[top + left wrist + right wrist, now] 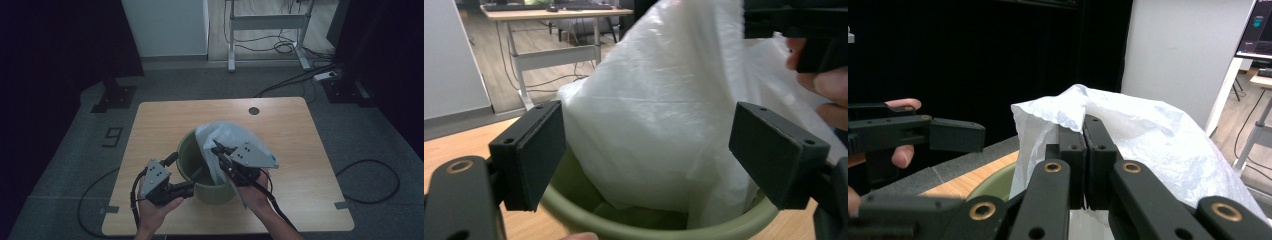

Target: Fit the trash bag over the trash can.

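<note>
A thin, crinkled white plastic bag (227, 145) stands half inside an olive-green round bucket (187, 155) that sits a little toward six o'clock of the wooden bench's (155, 120) middle. The bag is translucent and puffed, its upper part bulging above the bucket's rim and spilling toward three o'clock.

The right claw (218, 148), held in a hand coming up from six o'clock, reaches in toward ten o'clock over the bucket; its jaws are pressed together on a fold of the bag's upper edge, as the right gripper view (1083, 135) shows. The left claw (192, 177) lies low at the bucket's seven o'clock side, aimed toward three o'clock, jaws spread wide and holding nothing, the rim and bag just ahead of them.

The bag's long axis runs roughly upright, leaning toward two o'clock.
</note>
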Tool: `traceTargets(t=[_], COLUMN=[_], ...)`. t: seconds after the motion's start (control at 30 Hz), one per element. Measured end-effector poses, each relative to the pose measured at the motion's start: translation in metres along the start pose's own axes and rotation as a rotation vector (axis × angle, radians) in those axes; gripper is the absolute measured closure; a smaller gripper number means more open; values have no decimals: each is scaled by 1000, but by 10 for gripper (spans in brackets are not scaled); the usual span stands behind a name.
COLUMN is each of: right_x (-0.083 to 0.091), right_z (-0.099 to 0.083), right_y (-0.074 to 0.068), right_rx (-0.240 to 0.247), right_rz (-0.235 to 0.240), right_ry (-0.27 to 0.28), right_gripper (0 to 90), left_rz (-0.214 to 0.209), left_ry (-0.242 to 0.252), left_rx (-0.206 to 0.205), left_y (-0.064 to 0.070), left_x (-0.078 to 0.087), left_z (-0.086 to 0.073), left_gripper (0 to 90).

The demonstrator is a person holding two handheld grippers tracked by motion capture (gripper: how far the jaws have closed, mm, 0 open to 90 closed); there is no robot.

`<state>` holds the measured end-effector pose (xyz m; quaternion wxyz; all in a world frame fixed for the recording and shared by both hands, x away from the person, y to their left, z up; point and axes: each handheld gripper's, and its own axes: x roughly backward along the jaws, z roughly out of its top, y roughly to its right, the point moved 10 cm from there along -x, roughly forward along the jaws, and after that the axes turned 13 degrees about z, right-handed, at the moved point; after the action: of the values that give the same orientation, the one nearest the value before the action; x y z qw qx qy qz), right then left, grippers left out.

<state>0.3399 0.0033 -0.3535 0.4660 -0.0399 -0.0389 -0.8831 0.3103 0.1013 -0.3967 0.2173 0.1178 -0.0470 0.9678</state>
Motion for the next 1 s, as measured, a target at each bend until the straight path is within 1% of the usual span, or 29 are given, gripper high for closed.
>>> traceTargets(t=[0.17, 0.2, 0.27, 0.33, 0.4, 0.43, 0.5, 0.6, 0.67, 0.7, 0.73, 0.8, 0.87, 0.9, 0.93, 0.97, 1.0], right_x=[-5, -7, -9, -10, -12, -13, -14, -13, -11, -11, -8, -6, -1, 2, 2, 9, 13], right_z=[9, 14, 18, 19, 21, 21, 20, 16, 12, 12, 9, 5, 0, -2, -2, -6, -7], right_y=[-4, -6, -8, -9, -12, -13, -15, -15, -14, -14, -13, -13, -12, -12, -12, -10, -10], right_rx=[12, 18, 26, 27, 30, 30, 29, 23, 15, 15, 4, -6, -1, -1, -1, -21, -35], right_rz=[6, 12, 15, 15, 21, 23, 30, 40, 43, 43, 49, 58, 55, 54, 54, 40, 42], right_ry=[-4, 1, 3, 5, 9, 9, 6, 1, 0, 0, 1, 2, 1, 5, 5, 13, 23], right_gripper=[875, 875, 876, 875, 875, 875, 868, 846, 833, 833, 801, 750, 646, 594, 594, 471, 434], left_rz=[-5, -9, -10, -8, -5, 9, 26, 37, 32, 32, 15, 1, -4, -8, -8, -13, -16], left_ry=[7, 10, 13, 13, 9, 5, 2, -20, -32, -32, -48, -56, -56, -58, -58, -58, -61], left_rx=[-3, -3, -3, -4, -7, -14, -19, -40, -41, -41, -32, -27, -25, -18, -18, -6, 4], left_y=[3, 4, 5, 6, 8, 8, 8, 8, 8, 8, 9, 10, 10, 10, 10, 8, 7], left_x=[0, 0, 0, 0, -3, -5, -7, -12, -14, -14, -16, -17, -17, -17, -17, -17, -17], left_z=[4, 6, 7, 7, 7, 6, 5, 1, -2, -2, -5, -6, -6, -6, -6, -6, -6], left_gripper=[150, 151, 154, 163, 179, 204, 299, 519, 640, 679, 733, 792, 843, 857, 870, 884, 893])
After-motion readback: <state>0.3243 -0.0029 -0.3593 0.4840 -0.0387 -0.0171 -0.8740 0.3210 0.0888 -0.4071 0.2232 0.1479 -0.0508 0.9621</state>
